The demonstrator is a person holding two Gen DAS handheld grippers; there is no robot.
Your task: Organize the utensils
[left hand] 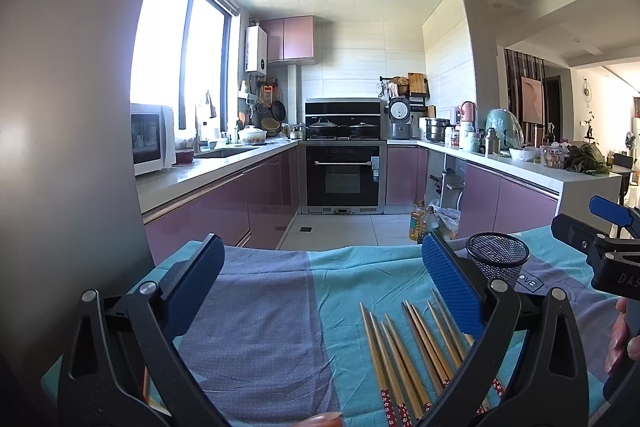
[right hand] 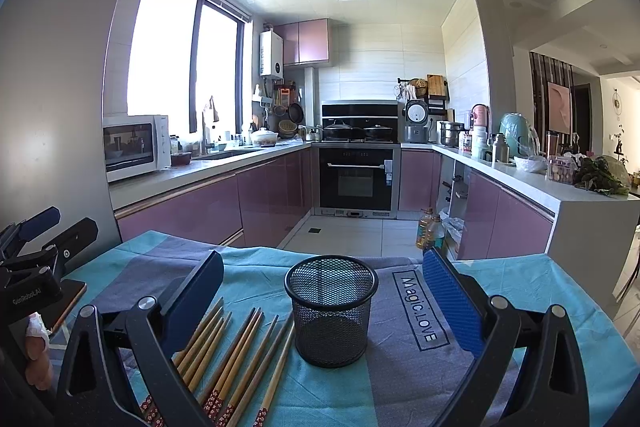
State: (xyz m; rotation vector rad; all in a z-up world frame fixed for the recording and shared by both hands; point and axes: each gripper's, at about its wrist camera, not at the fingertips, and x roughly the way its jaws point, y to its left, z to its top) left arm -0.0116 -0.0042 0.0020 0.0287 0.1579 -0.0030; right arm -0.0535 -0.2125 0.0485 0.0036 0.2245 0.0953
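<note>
Several wooden chopsticks (left hand: 404, 359) with red patterned ends lie side by side on the teal and grey cloth (left hand: 260, 307). A black mesh cup (right hand: 331, 307) stands upright and empty just right of the chopsticks (right hand: 236, 359). My left gripper (left hand: 322, 273) is open above the cloth, its right finger over the chopsticks, nothing held. My right gripper (right hand: 323, 287) is open too, its fingers on either side of the cup and short of it. The mesh cup (left hand: 498, 261) shows at the far right in the left wrist view, beside the right gripper's body (left hand: 600, 247).
The table stands at a kitchen's entrance. Purple cabinets and white counters (right hand: 532, 183) run along both sides, with an oven (right hand: 356, 179) at the back. Oil bottles (right hand: 430, 231) stand on the floor beyond the table edge. A grey wall (left hand: 68, 107) rises at the left.
</note>
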